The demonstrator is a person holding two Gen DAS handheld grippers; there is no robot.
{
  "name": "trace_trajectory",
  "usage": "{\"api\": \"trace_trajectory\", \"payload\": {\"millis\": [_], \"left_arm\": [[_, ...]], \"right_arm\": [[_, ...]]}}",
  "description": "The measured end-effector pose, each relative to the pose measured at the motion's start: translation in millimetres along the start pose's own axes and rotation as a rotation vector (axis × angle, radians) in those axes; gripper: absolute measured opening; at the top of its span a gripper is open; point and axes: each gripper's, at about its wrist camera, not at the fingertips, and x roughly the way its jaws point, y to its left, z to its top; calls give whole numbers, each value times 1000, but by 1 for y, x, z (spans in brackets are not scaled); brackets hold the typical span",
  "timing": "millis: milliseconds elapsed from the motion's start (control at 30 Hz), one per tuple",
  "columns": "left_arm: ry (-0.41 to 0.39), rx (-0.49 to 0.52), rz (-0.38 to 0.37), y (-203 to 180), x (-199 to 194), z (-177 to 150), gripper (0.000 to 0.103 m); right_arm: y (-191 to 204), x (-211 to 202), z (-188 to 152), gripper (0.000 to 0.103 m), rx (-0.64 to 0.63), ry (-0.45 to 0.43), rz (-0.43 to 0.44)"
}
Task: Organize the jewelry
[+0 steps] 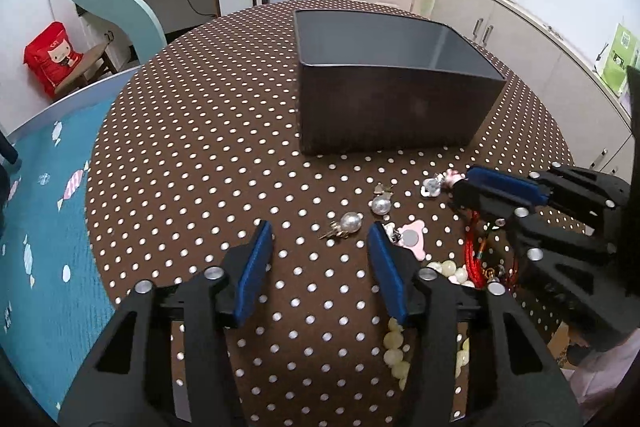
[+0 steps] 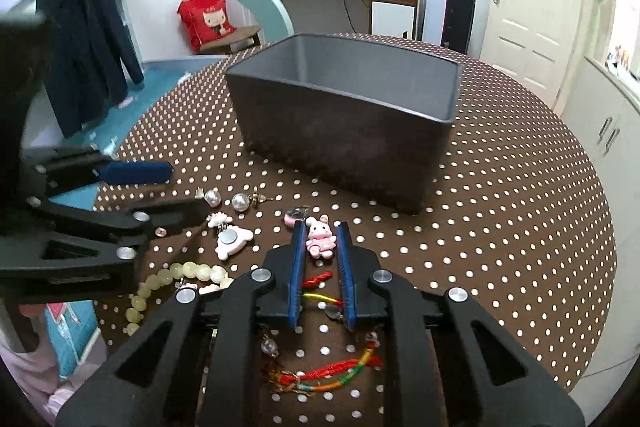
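Note:
A dark grey open box (image 1: 384, 107) stands on the polka-dot table; it also shows in the right wrist view (image 2: 344, 143). Jewelry lies in front of it: two pearl earrings (image 1: 352, 223), a pink clip (image 1: 412, 239), a cream bead bracelet (image 2: 176, 279), a red cord bracelet (image 2: 332, 379). My left gripper (image 1: 320, 239) is open and empty above the table, left of the pearls. My right gripper (image 2: 320, 231) is narrowed around a pink bunny charm (image 2: 320, 239), its pads beside the charm; contact is unclear.
The round brown polka-dot table (image 1: 200, 131) is edged by a teal play mat at the left. A red cushion (image 2: 206, 19) sits on a stool beyond. White cabinets (image 1: 520, 39) stand to the right.

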Motion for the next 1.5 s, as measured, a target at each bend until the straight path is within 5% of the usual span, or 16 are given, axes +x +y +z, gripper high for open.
{"api": "trace_trajectory", "payload": {"millis": [167,300,833,1500], "left_arm": [[4,19,33,-6,4,3,21],[7,14,40,-5,4,3,13],[-5,4,57,-2,-6,1,10],[-110,56,-14,-14,-58,52,8]], "right_arm": [[-4,-3,-1,15,14,-6,-12],[-9,-1,-2,15,25,0,-23],[-13,-17,-6,15,36,-31,-29],[-21,-63,39,14,48,-139,-114]]}}
